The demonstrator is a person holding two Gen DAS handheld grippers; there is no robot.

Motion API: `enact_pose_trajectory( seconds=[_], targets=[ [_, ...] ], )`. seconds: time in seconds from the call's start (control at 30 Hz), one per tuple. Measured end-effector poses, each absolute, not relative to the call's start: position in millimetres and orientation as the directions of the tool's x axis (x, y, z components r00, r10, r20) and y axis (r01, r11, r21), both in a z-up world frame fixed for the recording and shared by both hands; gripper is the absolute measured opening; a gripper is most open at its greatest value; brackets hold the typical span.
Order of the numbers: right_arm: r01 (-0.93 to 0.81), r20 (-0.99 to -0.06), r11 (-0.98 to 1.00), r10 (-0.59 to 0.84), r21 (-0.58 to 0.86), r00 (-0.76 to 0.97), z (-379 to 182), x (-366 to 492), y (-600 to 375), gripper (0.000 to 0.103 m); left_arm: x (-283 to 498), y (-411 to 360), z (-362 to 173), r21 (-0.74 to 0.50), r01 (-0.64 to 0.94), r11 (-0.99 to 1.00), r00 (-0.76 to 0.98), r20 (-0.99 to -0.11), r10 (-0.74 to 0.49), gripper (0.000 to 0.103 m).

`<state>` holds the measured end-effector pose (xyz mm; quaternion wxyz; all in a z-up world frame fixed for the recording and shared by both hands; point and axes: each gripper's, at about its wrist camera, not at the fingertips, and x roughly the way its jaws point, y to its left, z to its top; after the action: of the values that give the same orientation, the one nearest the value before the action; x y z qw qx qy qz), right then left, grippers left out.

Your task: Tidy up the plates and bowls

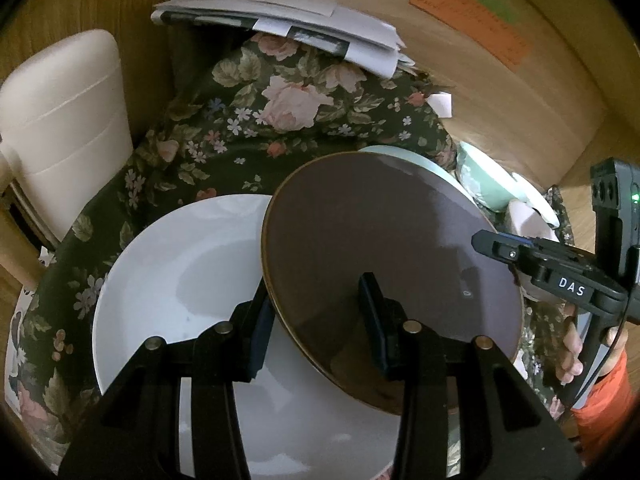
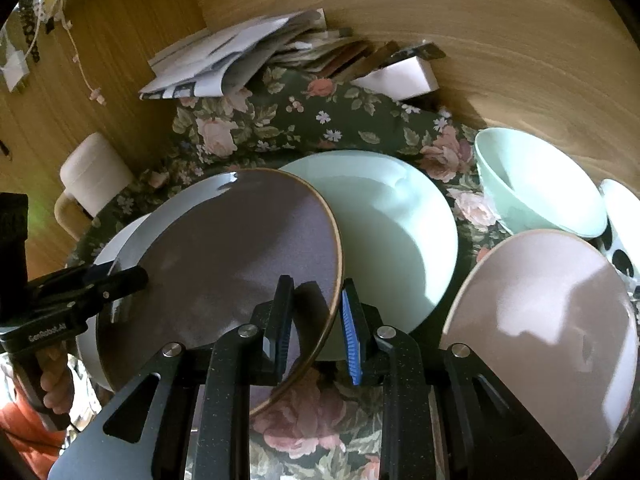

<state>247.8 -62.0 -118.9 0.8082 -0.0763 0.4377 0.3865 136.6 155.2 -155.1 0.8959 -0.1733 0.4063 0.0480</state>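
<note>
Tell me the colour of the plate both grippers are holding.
Greyish-purple plate with a thin golden-brown rim, clearest in the right wrist view.

From my right wrist view, a rimmed plate point(image 2: 224, 256) tilts across the middle, its left part over a plate point(image 2: 86, 344) on the tablecloth point(image 2: 312, 120), another plate point(image 2: 396, 232) just right behind it, a bowl point(image 2: 536, 188) farther right, papers point(image 2: 224, 60) at the back.
</note>
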Motion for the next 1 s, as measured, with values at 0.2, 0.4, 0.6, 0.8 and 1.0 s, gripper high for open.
enact_pose_trajectory(
  seconds=[0.2, 0.4, 0.6, 0.8, 1.0],
  targets=[
    [-0.694, -0.742, 0.689, 0.573, 0.208, 0.347, -107.0, 235.9, -72.0, 0.021, 127.0, 149.0, -143.3, -0.270, -0.221, 0.937, 0.692, -0.721, -0.045, 0.041],
    [-0.689, -0.723, 0.693, 0.585, 0.209, 0.368, -98.3, 222.6, -84.3, 0.021, 117.5, 141.3, -131.6, -0.262, -0.201, 0.944, 0.713, -0.700, -0.042, 0.041],
    [-0.682, -0.705, 0.703, 0.588, 0.204, 0.396, -90.0, 206.0, -97.1, 0.021, 106.0, 130.2, -122.1, -0.256, -0.179, 0.950, 0.726, -0.686, -0.048, 0.041],
    [-0.674, -0.689, 0.710, 0.592, 0.203, 0.417, -82.6, 190.6, -112.5, 0.021, 95.5, 119.3, -117.7, -0.251, -0.162, 0.954, 0.733, -0.678, -0.053, 0.041],
    [-0.661, -0.678, 0.723, 0.590, 0.202, 0.438, -80.1, 175.8, -128.5, 0.021, 83.8, 104.5, -115.3, -0.243, -0.140, 0.960, 0.738, -0.672, -0.062, 0.041]
  ],
)
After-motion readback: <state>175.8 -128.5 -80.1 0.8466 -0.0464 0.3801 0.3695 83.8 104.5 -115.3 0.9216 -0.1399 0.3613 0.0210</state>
